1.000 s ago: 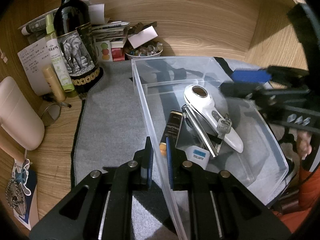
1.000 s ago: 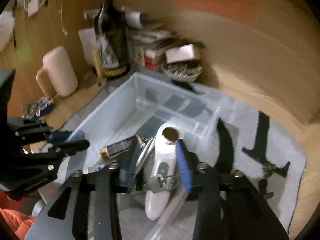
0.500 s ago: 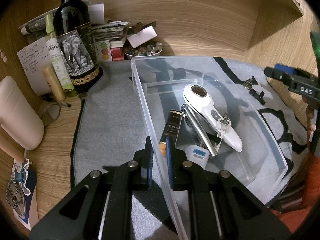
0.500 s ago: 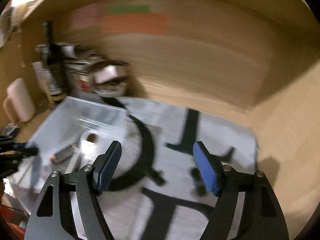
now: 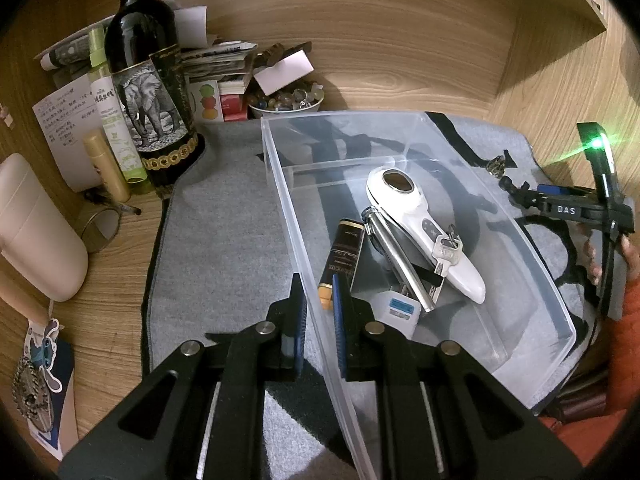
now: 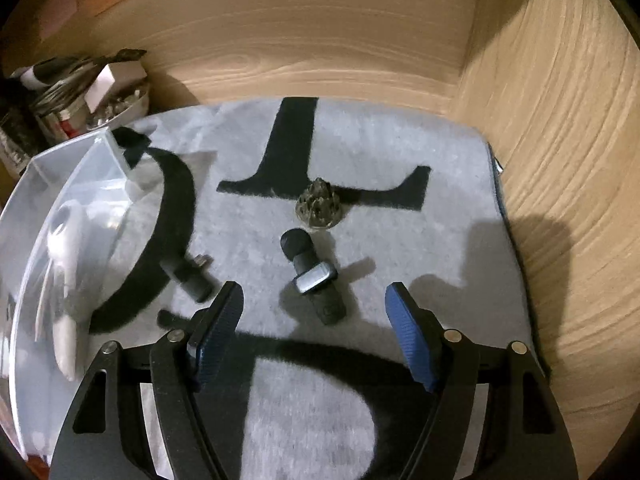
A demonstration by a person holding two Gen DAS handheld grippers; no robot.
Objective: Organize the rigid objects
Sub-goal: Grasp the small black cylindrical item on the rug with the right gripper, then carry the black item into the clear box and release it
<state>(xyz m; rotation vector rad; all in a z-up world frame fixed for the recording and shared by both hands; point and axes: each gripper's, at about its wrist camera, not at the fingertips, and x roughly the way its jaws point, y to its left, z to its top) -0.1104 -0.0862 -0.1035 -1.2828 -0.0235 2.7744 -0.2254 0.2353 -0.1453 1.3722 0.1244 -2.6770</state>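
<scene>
A clear plastic bin (image 5: 280, 184) sits on a grey mat; my left gripper (image 5: 319, 300) is shut on its near wall. Inside lie a white handheld device (image 5: 404, 208) with a key (image 5: 445, 254) on it, a metal cylinder (image 5: 394, 256), a dark tube (image 5: 342, 252) and a small white block (image 5: 396, 308). My right gripper (image 6: 314, 336) is open and empty, above the mat to the right of the bin (image 6: 72, 176). Just ahead of it lie a small black device with a silver clip (image 6: 314, 276) and a spiky crystal ornament (image 6: 319, 204). A small black adapter (image 6: 188, 276) lies to the left.
A wine bottle (image 5: 148, 92), lotion tubes, papers and a bowl of stones (image 5: 286, 102) crowd the back left corner. A beige container (image 5: 36, 228) stands at far left. Wooden walls close in behind and on the right (image 6: 560, 160).
My right gripper has left the bin, swung right and opened wide; it now hovers over the mat by the small black device. The left gripper has not moved.
</scene>
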